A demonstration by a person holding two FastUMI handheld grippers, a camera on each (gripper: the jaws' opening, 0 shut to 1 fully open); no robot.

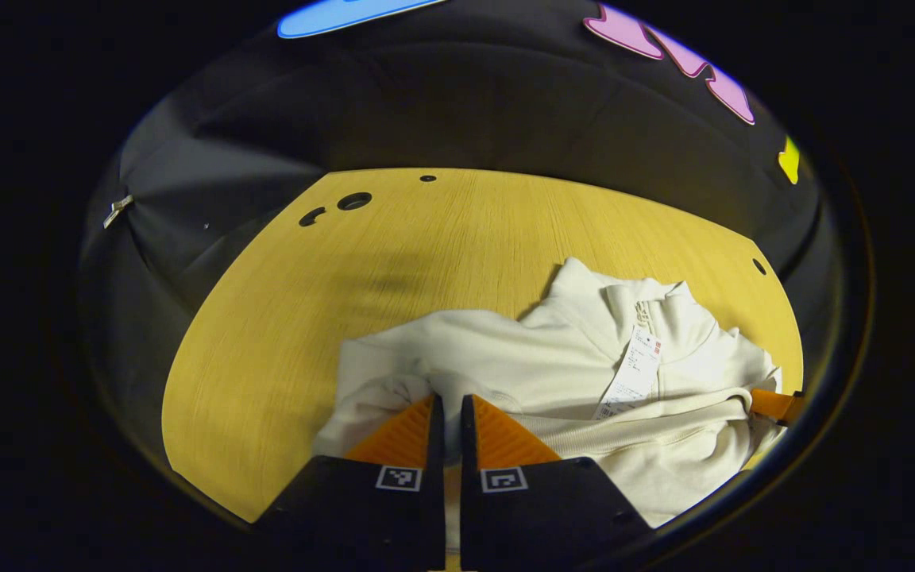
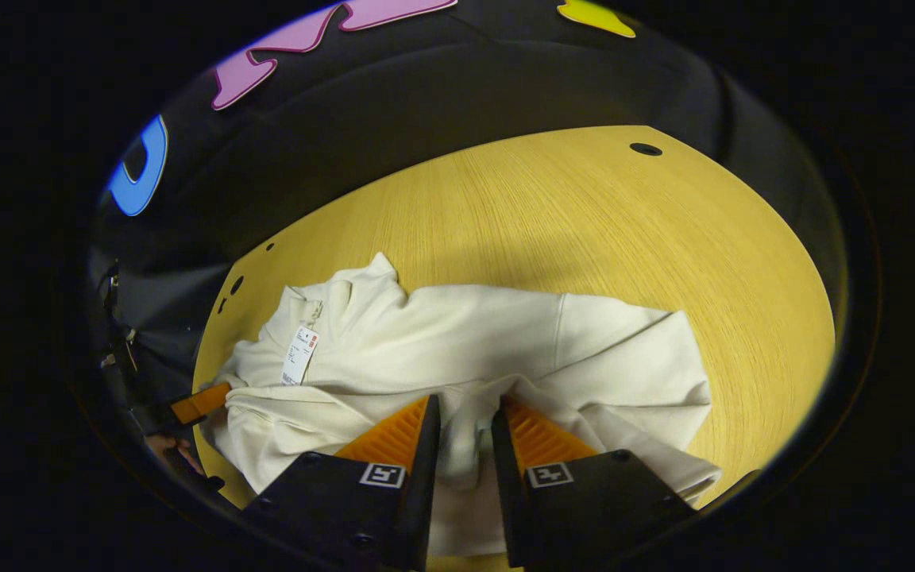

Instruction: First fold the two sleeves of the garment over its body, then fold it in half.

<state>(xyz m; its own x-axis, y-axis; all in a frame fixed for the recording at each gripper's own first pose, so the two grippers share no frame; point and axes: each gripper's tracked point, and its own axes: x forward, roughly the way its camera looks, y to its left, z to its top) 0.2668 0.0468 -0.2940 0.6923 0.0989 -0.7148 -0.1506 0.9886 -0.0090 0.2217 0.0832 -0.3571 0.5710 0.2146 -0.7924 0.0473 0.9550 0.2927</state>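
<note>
A cream-white garment [image 1: 545,357] with a stand-up collar and a paper tag [image 1: 636,373] lies rumpled on the yellow wooden table [image 1: 426,254]. My left gripper [image 1: 449,407] is shut on a fold of its cloth at the near left side. A finger of the other gripper [image 1: 775,405] touches the garment's far right edge. In the right gripper view the garment [image 2: 465,334] spreads across the table [image 2: 624,222], its tag [image 2: 300,355] at the left. My right gripper [image 2: 465,413] is shut on a bunched strip of cloth. The left gripper's finger [image 2: 199,403] shows at the garment's left edge.
Round holes [image 1: 354,201] pierce the table's far left corner, and another hole [image 2: 646,148] sits near its far right. The black cloth wall rises right behind the table. Bare wood lies beyond and beside the garment.
</note>
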